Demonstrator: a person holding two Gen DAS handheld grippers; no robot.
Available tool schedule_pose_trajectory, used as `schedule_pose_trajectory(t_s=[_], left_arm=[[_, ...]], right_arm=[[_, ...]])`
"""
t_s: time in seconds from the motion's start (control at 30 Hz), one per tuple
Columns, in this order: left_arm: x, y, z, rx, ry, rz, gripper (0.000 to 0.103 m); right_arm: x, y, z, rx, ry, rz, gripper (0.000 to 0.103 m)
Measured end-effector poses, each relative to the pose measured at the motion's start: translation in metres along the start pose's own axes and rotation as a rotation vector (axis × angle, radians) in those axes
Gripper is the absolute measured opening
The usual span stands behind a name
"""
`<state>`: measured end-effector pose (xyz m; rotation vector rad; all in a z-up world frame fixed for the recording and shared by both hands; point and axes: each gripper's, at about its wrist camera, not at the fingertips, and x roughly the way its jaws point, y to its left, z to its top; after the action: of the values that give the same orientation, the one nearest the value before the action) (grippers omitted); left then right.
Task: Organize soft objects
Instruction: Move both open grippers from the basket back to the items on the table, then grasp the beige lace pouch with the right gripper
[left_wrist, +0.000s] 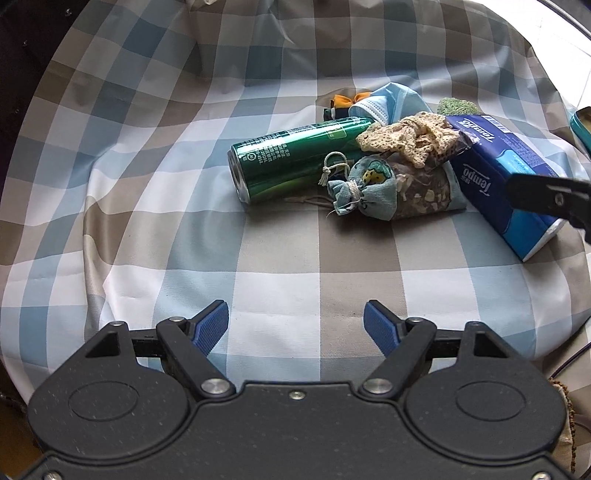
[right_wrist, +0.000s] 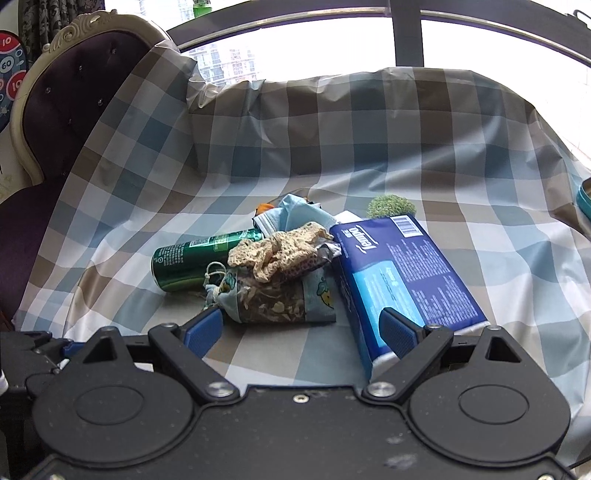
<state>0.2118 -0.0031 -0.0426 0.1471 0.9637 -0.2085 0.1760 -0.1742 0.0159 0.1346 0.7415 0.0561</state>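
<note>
A heap lies on a checked cloth (left_wrist: 280, 258): a green can (left_wrist: 291, 158) on its side, a small blue drawstring pouch (left_wrist: 364, 192), a cream crochet piece (left_wrist: 410, 140), a blue face mask (left_wrist: 388, 101), a green knitted ball (left_wrist: 456, 106) and a blue tissue pack (left_wrist: 506, 177). My left gripper (left_wrist: 295, 326) hangs open over bare cloth, short of the pouch. My right gripper (right_wrist: 301, 330) is open and low, its right finger (right_wrist: 399, 332) in front of the tissue pack (right_wrist: 406, 273), its left finger by the pouch (right_wrist: 273, 299). Nothing is held.
A purple tufted chair back (right_wrist: 62, 107) with a cream frame rises at the left, under the draped cloth (right_wrist: 332, 140). A teal tin (right_wrist: 585, 197) sits at the far right edge. A window lies behind. The right gripper's tip shows black (left_wrist: 546, 201) over the tissue pack.
</note>
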Motion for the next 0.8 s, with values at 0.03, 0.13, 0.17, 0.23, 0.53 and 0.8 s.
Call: schedule_pose_trajectory(t_s=[0.03,0.13,0.17,0.23,0.53,0.8], left_arm=[[0.003,0.001,0.0,-0.003,0.004,-0.002,0.076],[0.015,0.005,0.001,-0.014,0.024,-0.009,0.076],[0.019,0.006,0.001,-0.018,0.032,-0.009,0.076],[0.027,0.009,0.0,-0.028,0.05,-0.013,0.077],[0.028,0.01,-0.004,-0.033,0.031,-0.009,0.088],[0.027,0.009,-0.006,-0.037,0.02,-0.014,0.088]], right_arm=[[0.007,0.002,0.004,-0.006,-0.003,0.001,0.092],[0.027,0.009,0.012,-0.034,-0.017,-0.003,0.093],[0.032,0.011,0.015,-0.043,-0.021,-0.008,0.093],[0.047,0.016,0.02,-0.065,-0.027,-0.013,0.093],[0.099,0.032,0.033,-0.162,-0.02,-0.029,0.094],[0.119,0.038,0.033,-0.234,-0.011,-0.055,0.093]])
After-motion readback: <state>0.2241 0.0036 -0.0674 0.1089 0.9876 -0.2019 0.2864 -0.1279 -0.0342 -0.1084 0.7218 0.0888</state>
